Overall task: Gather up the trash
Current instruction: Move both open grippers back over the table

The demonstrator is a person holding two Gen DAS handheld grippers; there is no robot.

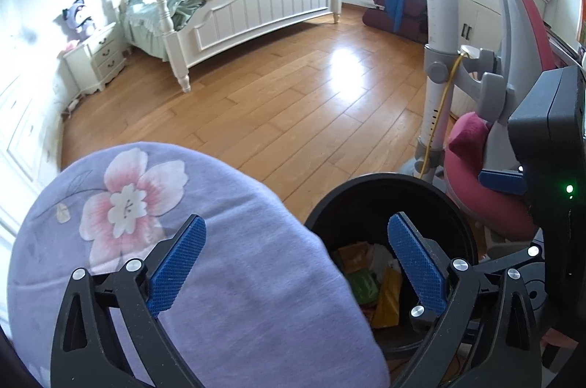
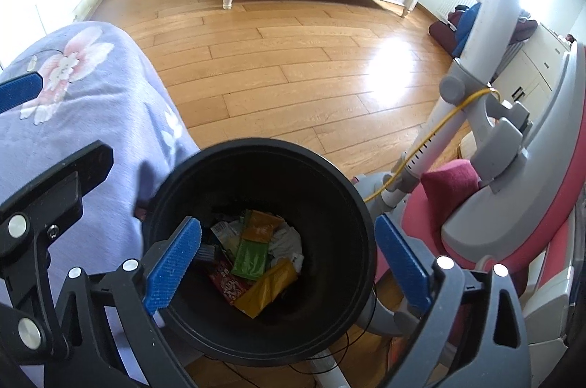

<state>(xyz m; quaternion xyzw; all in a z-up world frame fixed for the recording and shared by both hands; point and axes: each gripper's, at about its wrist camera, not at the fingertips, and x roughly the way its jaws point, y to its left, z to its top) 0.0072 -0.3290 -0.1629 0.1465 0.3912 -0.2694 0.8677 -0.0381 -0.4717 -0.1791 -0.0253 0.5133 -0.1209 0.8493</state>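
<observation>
- Right gripper hangs directly above the black trash bin, fingers spread wide with nothing between them. I read this as a released posture over the bin mouth.
- Inside the bin lies the collected trash: a green wrapper, an orange packet, a yellow packet, a red printed wrapper and crumpled white paper. All sit at the bottom, well below the rim.
- Left gripper is also spread apart and carries nothing. Its left pad sits over the lavender floral cushion, its right pad over the bin's opening, so it straddles the bin edge rather than centring on it.
- Cushion edge overlaps the bin rim in the left wrist view; I cannot tell whether they touch.
- Bin stands on the wooden floor, tucked between the cushion and a red-and-grey chair. A yellow cable runs down beside the chair's white post.
- Judgement: both grippers being free over the bin suggests a drop just completed or a search for the next piece. No loose trash is visible on the floor in either view.
</observation>
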